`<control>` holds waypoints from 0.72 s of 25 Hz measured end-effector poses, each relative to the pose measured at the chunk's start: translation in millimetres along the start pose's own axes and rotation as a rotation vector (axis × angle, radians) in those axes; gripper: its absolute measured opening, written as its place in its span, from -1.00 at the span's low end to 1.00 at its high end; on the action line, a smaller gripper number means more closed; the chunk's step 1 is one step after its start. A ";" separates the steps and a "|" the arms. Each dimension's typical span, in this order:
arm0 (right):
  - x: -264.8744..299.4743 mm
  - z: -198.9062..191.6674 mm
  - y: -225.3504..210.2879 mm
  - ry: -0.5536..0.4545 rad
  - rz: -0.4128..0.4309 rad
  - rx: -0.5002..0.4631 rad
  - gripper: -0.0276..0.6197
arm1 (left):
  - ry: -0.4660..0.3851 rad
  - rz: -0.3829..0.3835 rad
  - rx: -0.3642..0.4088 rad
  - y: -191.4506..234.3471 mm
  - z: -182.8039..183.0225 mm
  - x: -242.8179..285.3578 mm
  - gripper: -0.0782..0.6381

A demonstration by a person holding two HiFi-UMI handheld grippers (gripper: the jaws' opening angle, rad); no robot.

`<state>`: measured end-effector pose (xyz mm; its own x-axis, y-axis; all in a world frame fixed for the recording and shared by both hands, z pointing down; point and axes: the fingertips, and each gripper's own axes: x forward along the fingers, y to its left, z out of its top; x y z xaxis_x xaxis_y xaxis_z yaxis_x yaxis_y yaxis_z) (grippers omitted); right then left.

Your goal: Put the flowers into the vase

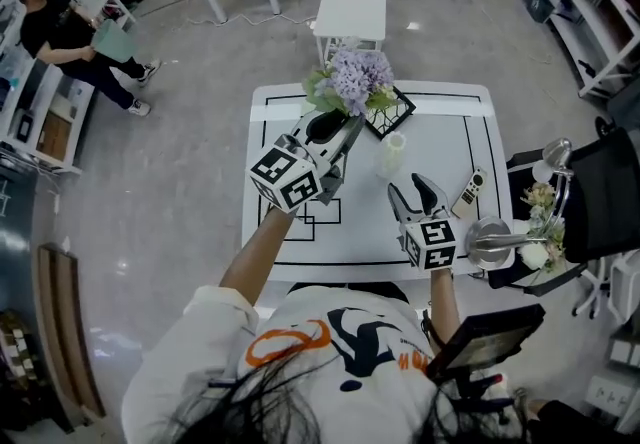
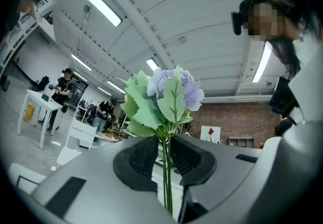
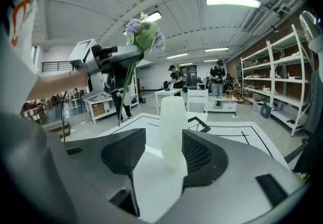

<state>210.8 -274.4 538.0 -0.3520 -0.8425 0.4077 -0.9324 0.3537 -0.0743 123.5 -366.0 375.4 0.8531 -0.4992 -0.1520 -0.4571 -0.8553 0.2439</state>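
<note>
1. The white table (image 1: 452,137), smooth and marked with black rectangles, carries the work. A black wire tray (image 1: 400,114) sits at its 12 o'clock edge and a slim remote (image 1: 470,192) at 3 o'clock.
2. The left gripper (image 2: 164,157), grey plastic with ribbed black pads, is raised over the table's 11 o'clock side. Its jaws are nearly together, pinching the flowers (image 2: 164,98) by their thin green stems. The hold is low on the stems, so the heavy head could swing or the stems could twist in the pads on the way to the vase.
3. The right gripper (image 3: 164,153) waits at 5 o'clock with its jaws well apart and nothing clamped. The vase (image 3: 172,126) stands just ahead of them, in line with the gap, and no pad visibly presses on it. Unsteadied, it looks likely to tip if the stems strike its rim, and a gripper closing off-centre could knock it over.
4. The flowers are artificial: a rounded cluster of pale lilac fabric petals over flat, saw-edged green leaves. In the head view they hang above the tray, well apart from the vase, and not yet inserted.
5. The vase is a tall, narrow cylinder, frosted white and translucent, standing upright near 1 o'clock of the table's centre. Its small mouth leaves little room for several splayed stems
</note>
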 end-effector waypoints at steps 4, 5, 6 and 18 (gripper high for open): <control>14.8 9.9 -5.9 0.014 0.011 -0.088 -0.09 | -0.081 -0.061 0.018 -19.8 25.9 23.8 -0.57; 18.6 12.4 -7.1 0.013 0.015 -0.097 -0.06 | -0.096 -0.081 0.022 -25.1 31.1 29.1 -0.58; 22.3 14.7 -8.1 0.014 0.019 -0.103 -0.02 | -0.115 -0.097 0.016 -29.9 36.8 33.8 -0.58; 54.5 18.2 -22.1 0.050 0.025 -0.220 0.10 | -0.291 -0.101 0.038 -41.2 67.7 77.4 -0.58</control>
<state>210.7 -335.5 545.3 -0.3654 -0.8131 0.4532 -0.8812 0.4591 0.1132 191.3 -378.8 288.8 0.7893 -0.4251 -0.4431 -0.3870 -0.9046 0.1785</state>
